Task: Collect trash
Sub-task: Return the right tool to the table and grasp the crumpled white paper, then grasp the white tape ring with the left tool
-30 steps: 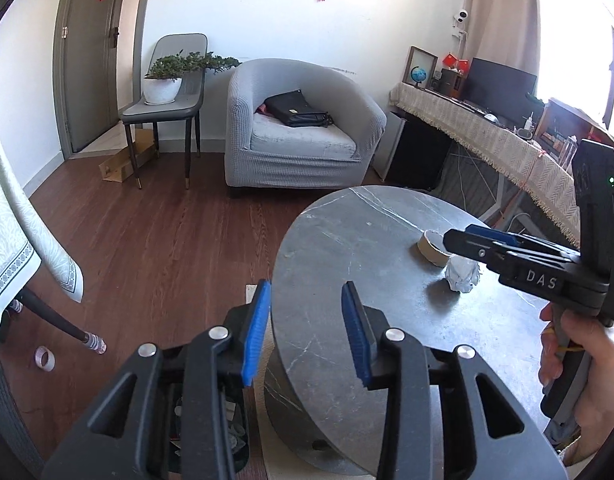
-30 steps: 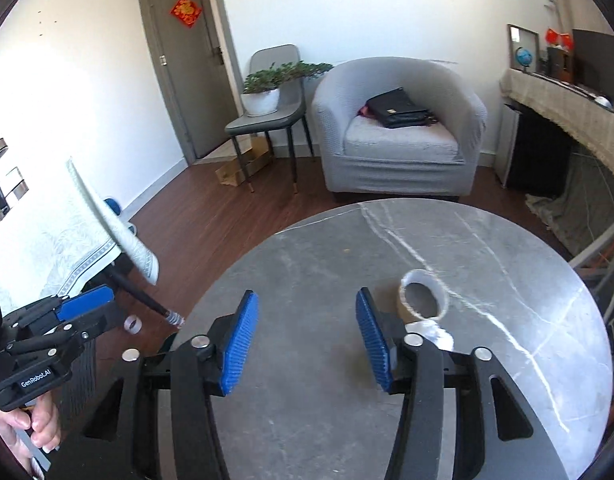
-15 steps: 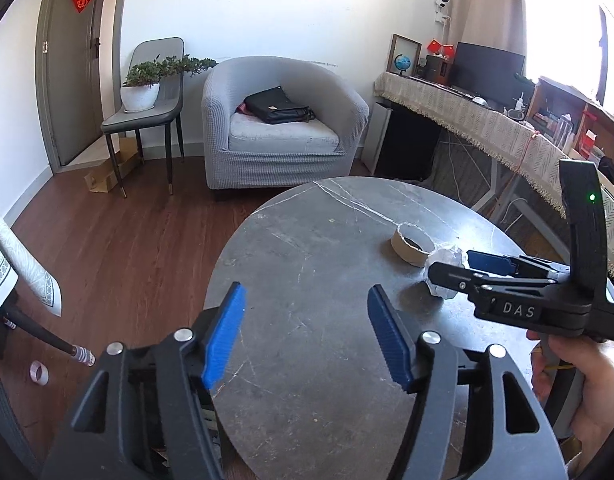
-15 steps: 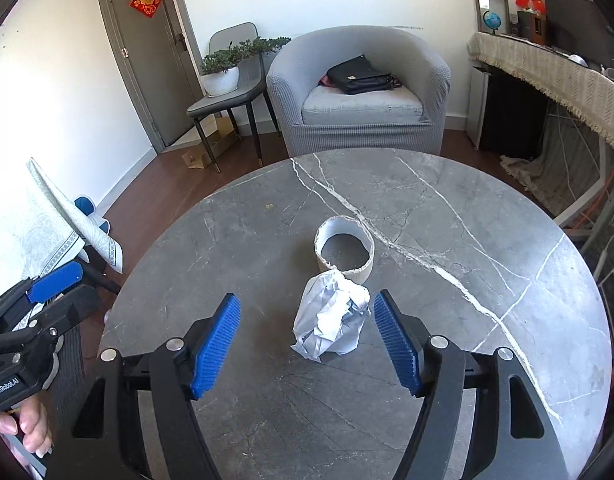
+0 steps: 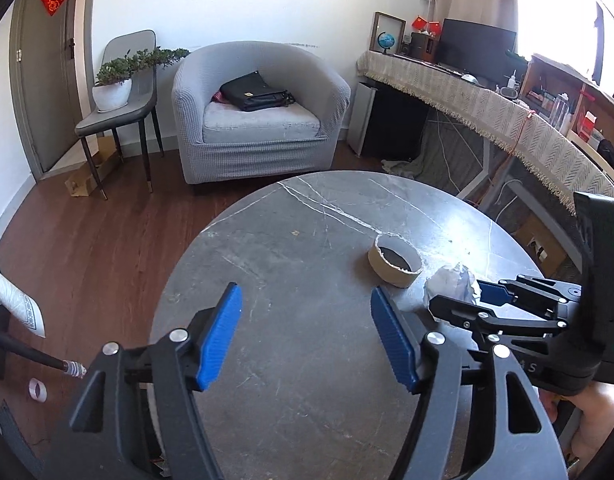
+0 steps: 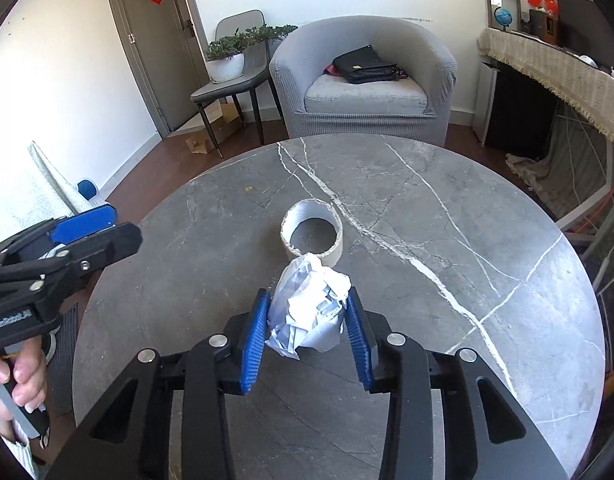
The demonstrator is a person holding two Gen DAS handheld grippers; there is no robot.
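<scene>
A crumpled white paper ball (image 6: 307, 312) lies on the round grey marble table (image 6: 427, 208), just in front of a cardboard tape ring (image 6: 312, 232). My right gripper (image 6: 308, 298) has the paper between its blue pads, and its jaws are closing, with both pads touching the ball. In the left wrist view the same paper (image 5: 447, 276) shows at the right gripper's (image 5: 455, 296) tips, beside the ring (image 5: 395, 264). My left gripper (image 5: 305, 308) hangs open over the table's near left part with nothing between its fingers. It also appears at the left of the right wrist view as the left gripper (image 6: 107, 230).
A grey armchair (image 6: 363, 92) with a black bag stands behind the table. A chair (image 6: 227, 88) with a potted plant is beside the door. A cloth-covered desk (image 5: 507, 112) runs along the right. A small tape roll (image 5: 37, 390) lies on the wooden floor at left.
My right gripper moved forward and down around the paper ball and its jaws narrowed onto it. My left gripper opened wider and moved from the table's left edge over its top.
</scene>
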